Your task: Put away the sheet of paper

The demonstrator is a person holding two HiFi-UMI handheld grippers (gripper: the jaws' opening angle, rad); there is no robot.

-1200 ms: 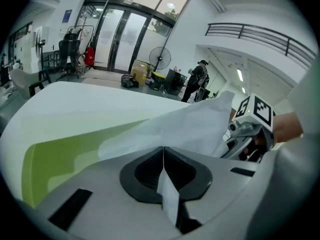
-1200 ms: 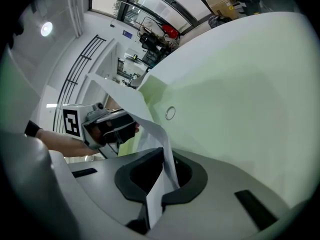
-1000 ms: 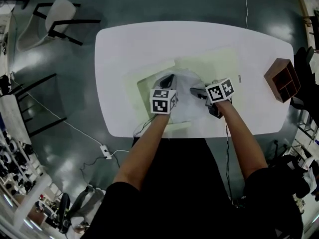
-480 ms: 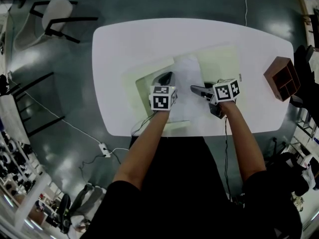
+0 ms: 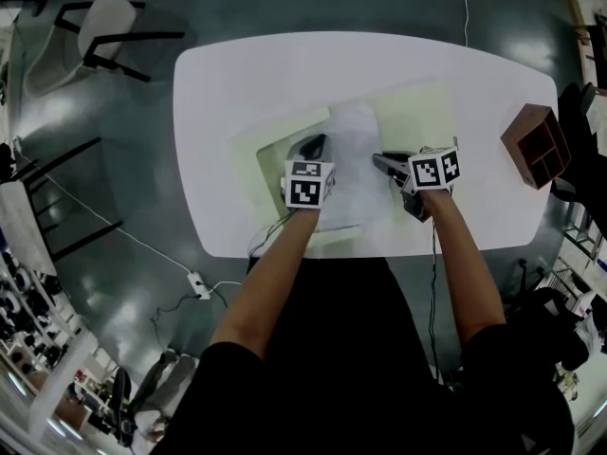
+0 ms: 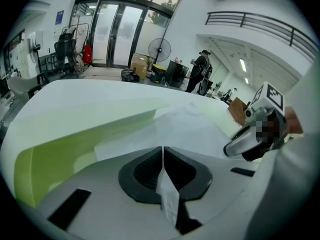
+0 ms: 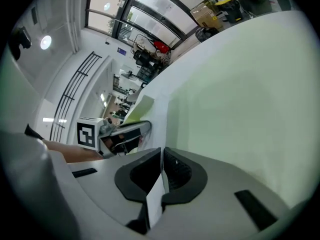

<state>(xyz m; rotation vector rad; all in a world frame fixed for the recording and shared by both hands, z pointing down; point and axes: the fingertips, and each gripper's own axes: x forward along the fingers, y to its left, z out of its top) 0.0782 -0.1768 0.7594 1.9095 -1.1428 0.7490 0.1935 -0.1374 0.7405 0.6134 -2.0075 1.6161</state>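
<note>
The thin white sheet of paper (image 5: 353, 154) is clenched in the jaws of the left gripper (image 6: 163, 159) and the right gripper (image 7: 161, 161), over an open pale-green folder (image 5: 422, 112). The right jaws were just closed on it. The sheet, bunched 1 second ago, lies flatter.

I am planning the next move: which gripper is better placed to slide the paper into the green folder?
Probably left. The left gripper pinches the paper beside the folder's raised flap; the right gripper, jaws just closed on the paper, is over the flat half.
</note>
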